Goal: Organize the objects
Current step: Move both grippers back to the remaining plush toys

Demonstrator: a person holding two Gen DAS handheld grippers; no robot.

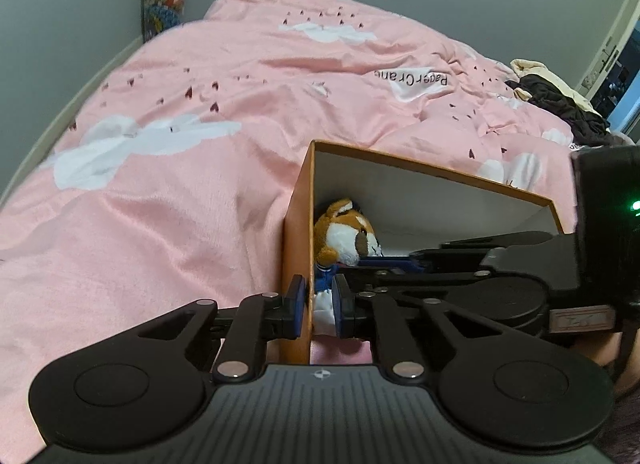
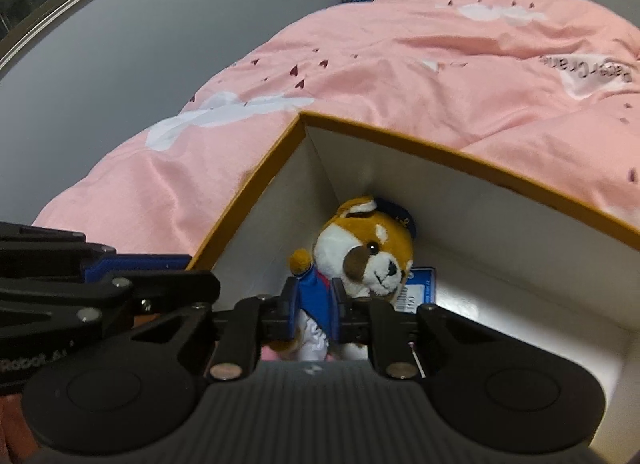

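From the left wrist, the left gripper (image 1: 318, 306) is closed on the near wall of the orange box (image 1: 298, 232), apparently steadying it on the bed (image 1: 160, 184). The plush dog (image 1: 346, 234) sits inside.

From the right wrist, the right gripper (image 2: 314, 310) clamps the plush dog (image 2: 368, 252) by its blue-clad body, low in the box's corner, likely to place it there.

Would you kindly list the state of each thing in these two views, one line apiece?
orange box: open, no lid on it, resting on the bed.
plush dog: inside the box, near its corner, upright.
left gripper: fingers astride the box's side wall, closed on it.
right gripper: shut on the plush dog's blue-clad body.
pink duvet: spread over the bed, wrinkled.
dark clothes: piled at the bed's far edge.
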